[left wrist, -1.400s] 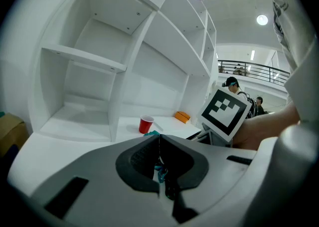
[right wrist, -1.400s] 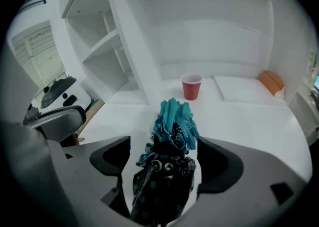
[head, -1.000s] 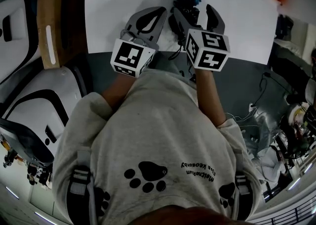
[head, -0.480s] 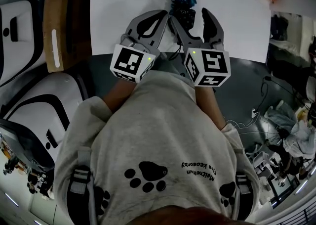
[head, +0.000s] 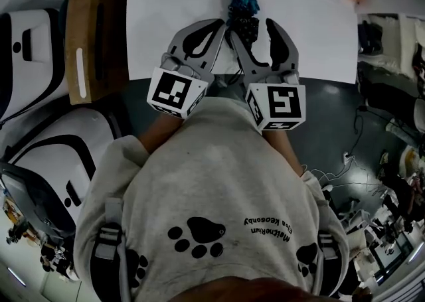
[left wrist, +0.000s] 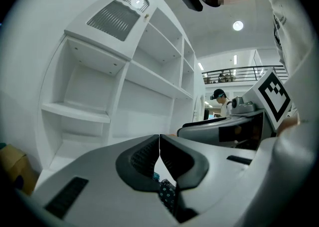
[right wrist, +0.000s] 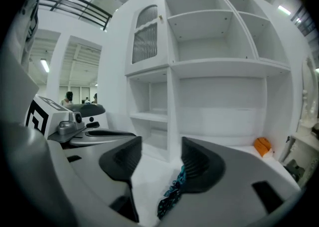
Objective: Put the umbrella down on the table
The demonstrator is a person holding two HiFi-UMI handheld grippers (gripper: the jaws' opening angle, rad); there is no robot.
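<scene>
Left gripper (left wrist: 159,138) first: I hold its jaws pressed together, tips meeting, nothing pinched. On my right gripper (right wrist: 160,143) the jaws stand spread, though they have just been closing a little. The folded teal umbrella (head: 242,5) shows low in their gap, not gripped. It lies on the white table (head: 166,22), just ahead of both tools.

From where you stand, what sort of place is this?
Probably a lab or workshop hall: a white table, tall white shelves, a railed upper walkway and loose cables on the floor.
</scene>
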